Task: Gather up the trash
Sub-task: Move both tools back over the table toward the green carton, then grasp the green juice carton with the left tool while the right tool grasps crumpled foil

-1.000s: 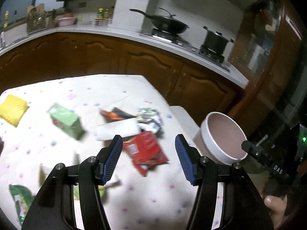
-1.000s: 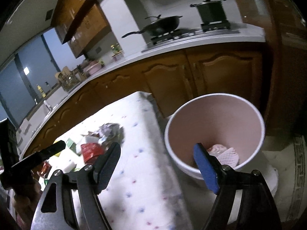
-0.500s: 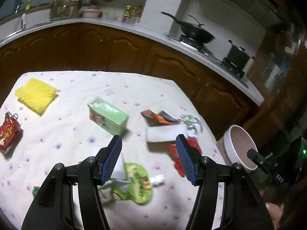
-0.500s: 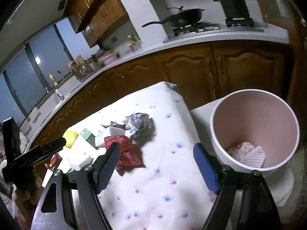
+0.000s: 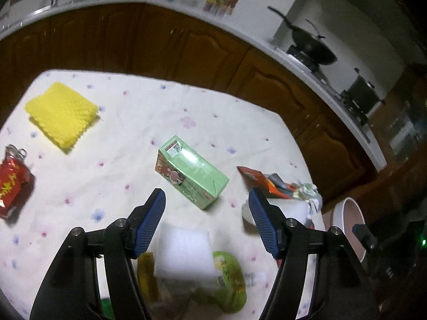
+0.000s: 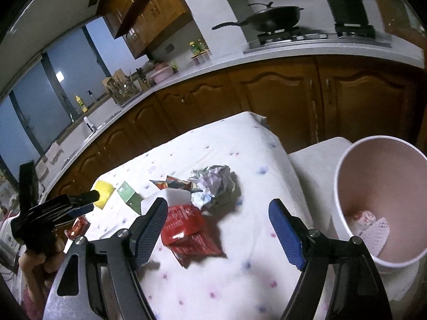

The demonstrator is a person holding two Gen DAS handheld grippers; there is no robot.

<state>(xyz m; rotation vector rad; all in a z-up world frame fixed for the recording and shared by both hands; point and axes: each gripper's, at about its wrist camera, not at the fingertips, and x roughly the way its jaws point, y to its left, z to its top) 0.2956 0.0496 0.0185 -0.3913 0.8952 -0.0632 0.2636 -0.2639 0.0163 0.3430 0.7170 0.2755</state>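
Observation:
Trash lies scattered on a table with a white dotted cloth (image 5: 138, 112). My left gripper (image 5: 206, 224) is open and empty, hovering just short of a green carton (image 5: 190, 172); a white foam block (image 5: 182, 253) and a green pouch (image 5: 229, 274) lie below it. My right gripper (image 6: 217, 236) is open and empty above a red wrapper (image 6: 186, 230), with a crumpled foil ball (image 6: 213, 184) just beyond. The pink bin (image 6: 379, 205) stands off the table's right end and holds some trash; it also shows in the left wrist view (image 5: 349, 226).
A yellow sponge (image 5: 61, 114) and a crushed red can (image 5: 12, 181) lie at the table's left. An orange wrapper (image 5: 263, 180) lies near the right edge. Wooden kitchen cabinets (image 6: 267, 93) and a counter with a wok (image 6: 275, 18) run behind.
My left gripper has swung left from the bin end toward the table's middle, now over the green carton. My right gripper has moved from over the bin toward the red wrapper.

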